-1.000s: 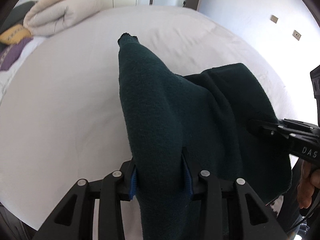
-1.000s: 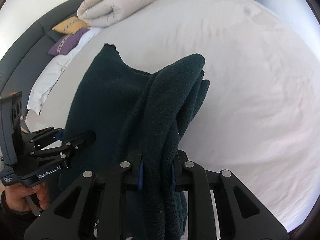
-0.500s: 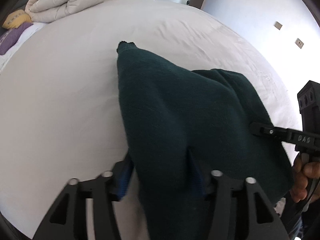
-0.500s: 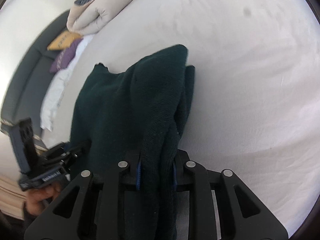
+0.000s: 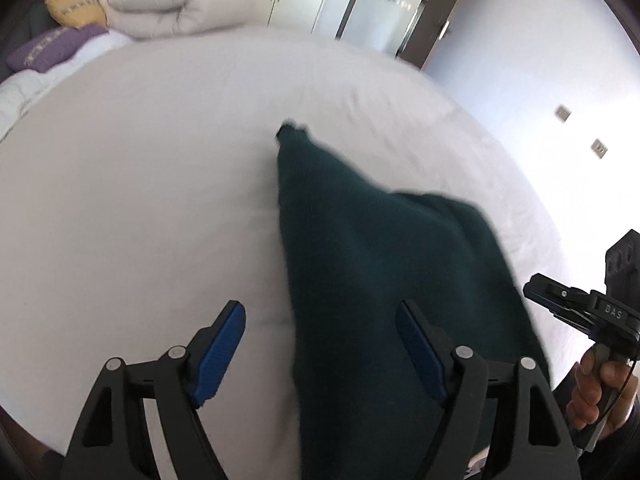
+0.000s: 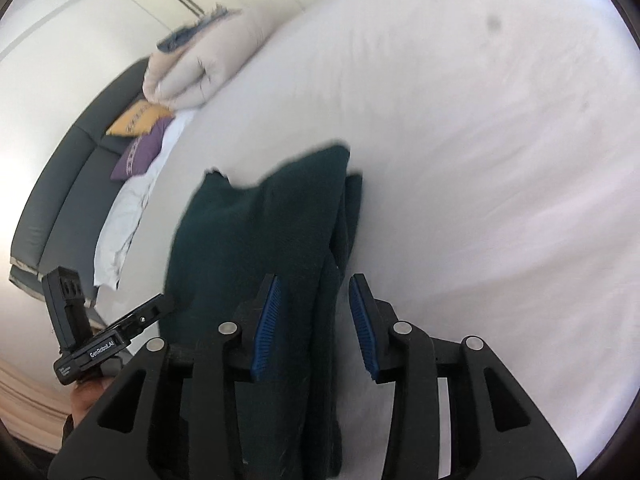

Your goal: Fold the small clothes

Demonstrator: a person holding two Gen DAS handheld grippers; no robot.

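Observation:
A dark green knit garment (image 5: 380,260) lies folded on the white bed (image 5: 140,200). My left gripper (image 5: 320,320) hovers over its near edge. Its jaws are opening and stand wide, and the blue pads (image 5: 224,348) touch no cloth. The garment's left edge runs between the fingers, nearer the right one. In the right wrist view the garment (image 6: 260,232) shows a thick folded edge between the fingers of my right gripper (image 6: 314,312). Those jaws are opening too, with a gap at the right pad (image 6: 362,320). Each gripper shows in the other's view: the right gripper (image 5: 560,304) and the left gripper (image 6: 148,312).
A rolled beige duvet (image 5: 172,4), a yellow cushion (image 5: 74,10) and a purple cushion (image 5: 52,46) lie at the head of the bed by a dark headboard (image 6: 68,184). A person's hand (image 5: 596,384) holds the right gripper's handle. White sheet stretches beyond the garment.
Both grippers were shut on the lifted garment. Their jaws have spread and let it go, and the cloth has sunk onto the bed. Both cameras have swung and pulled back a little.

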